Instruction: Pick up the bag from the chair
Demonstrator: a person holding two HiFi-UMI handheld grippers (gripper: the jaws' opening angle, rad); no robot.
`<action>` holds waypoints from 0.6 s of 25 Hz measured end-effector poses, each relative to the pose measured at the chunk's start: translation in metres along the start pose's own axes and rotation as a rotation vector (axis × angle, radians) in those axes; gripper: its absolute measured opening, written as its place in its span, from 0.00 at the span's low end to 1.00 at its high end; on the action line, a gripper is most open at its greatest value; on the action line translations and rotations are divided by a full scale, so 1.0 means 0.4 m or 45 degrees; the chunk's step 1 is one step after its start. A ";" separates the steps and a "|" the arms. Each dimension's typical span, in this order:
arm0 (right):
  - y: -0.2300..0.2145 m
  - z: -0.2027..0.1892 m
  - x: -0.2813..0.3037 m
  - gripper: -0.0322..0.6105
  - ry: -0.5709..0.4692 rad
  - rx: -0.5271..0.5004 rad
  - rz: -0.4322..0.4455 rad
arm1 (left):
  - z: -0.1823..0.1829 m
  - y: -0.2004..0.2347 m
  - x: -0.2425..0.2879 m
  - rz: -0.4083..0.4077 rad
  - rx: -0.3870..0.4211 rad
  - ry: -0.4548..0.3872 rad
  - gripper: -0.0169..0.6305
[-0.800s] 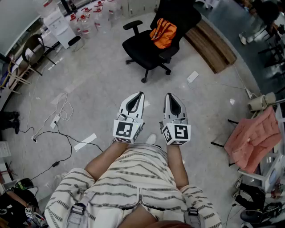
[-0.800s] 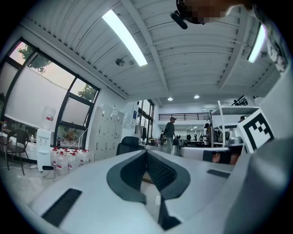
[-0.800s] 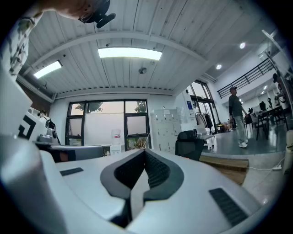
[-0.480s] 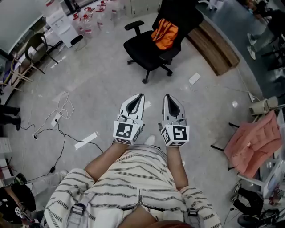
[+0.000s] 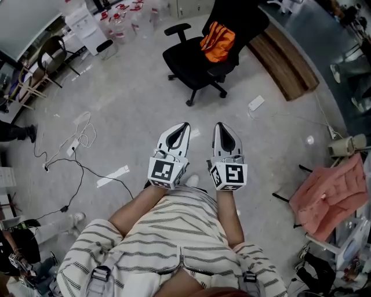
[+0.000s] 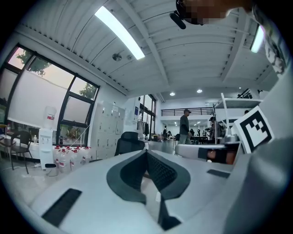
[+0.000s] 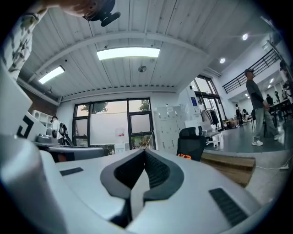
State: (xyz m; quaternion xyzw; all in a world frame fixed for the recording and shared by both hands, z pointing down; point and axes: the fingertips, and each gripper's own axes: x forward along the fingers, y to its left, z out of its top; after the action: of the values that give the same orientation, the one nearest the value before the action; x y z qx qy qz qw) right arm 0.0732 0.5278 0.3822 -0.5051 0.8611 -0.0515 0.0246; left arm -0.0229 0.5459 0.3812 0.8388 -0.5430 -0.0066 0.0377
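Note:
An orange bag (image 5: pixel 218 42) rests against the backrest of a black office chair (image 5: pixel 191 58) at the top of the head view. The chair (image 7: pixel 192 141) stands far ahead in the right gripper view, an orange bit of the bag (image 7: pixel 184 156) showing on its seat. It also appears as a dark chair (image 6: pixel 128 143) in the left gripper view. My left gripper (image 5: pixel 185 123) and right gripper (image 5: pixel 218 124) are held side by side in front of the person's body, well short of the chair. Both are shut with nothing between the tips.
Cables (image 5: pixel 69 151) and a power strip lie on the floor at the left. A wooden platform (image 5: pixel 287 55) runs beside the chair at the right. A white block (image 5: pixel 255 103) lies on the floor. A pink cloth (image 5: pixel 327 194) drapes a rack at right. Water bottles (image 5: pixel 119 17) stand at the back.
The view has shifted a little: the chair and floor things have slid slightly right and down in the head view. Both grippers keep their pose, shut.

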 end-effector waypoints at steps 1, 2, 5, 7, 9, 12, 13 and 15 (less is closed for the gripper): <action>-0.011 -0.002 0.002 0.07 -0.003 0.015 0.009 | -0.002 -0.014 0.006 -0.009 0.006 0.003 0.06; -0.021 -0.004 0.003 0.07 -0.007 0.030 0.015 | -0.002 -0.027 0.013 -0.019 0.013 0.001 0.06; -0.041 -0.005 0.001 0.07 -0.015 0.029 0.009 | 0.002 -0.056 0.024 -0.034 0.025 -0.011 0.06; -0.044 -0.008 0.006 0.07 -0.005 0.018 0.011 | -0.006 -0.056 0.031 -0.024 0.018 -0.004 0.06; -0.048 -0.019 0.019 0.07 0.014 0.016 0.021 | -0.023 -0.046 0.044 -0.013 -0.001 0.014 0.06; -0.060 -0.035 0.049 0.07 0.038 0.006 0.031 | -0.046 -0.035 0.079 -0.016 -0.041 0.035 0.06; -0.067 -0.036 0.063 0.07 0.042 0.001 0.032 | -0.049 -0.035 0.096 -0.025 -0.043 0.036 0.06; -0.078 -0.034 0.094 0.07 0.045 -0.009 0.039 | -0.047 -0.031 0.130 -0.039 -0.037 0.030 0.06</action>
State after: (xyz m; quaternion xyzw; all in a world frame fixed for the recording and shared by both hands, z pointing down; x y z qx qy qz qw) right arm 0.0808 0.4807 0.3997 -0.4910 0.8693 -0.0569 0.0083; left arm 0.0105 0.5045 0.4004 0.8465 -0.5294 -0.0050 0.0561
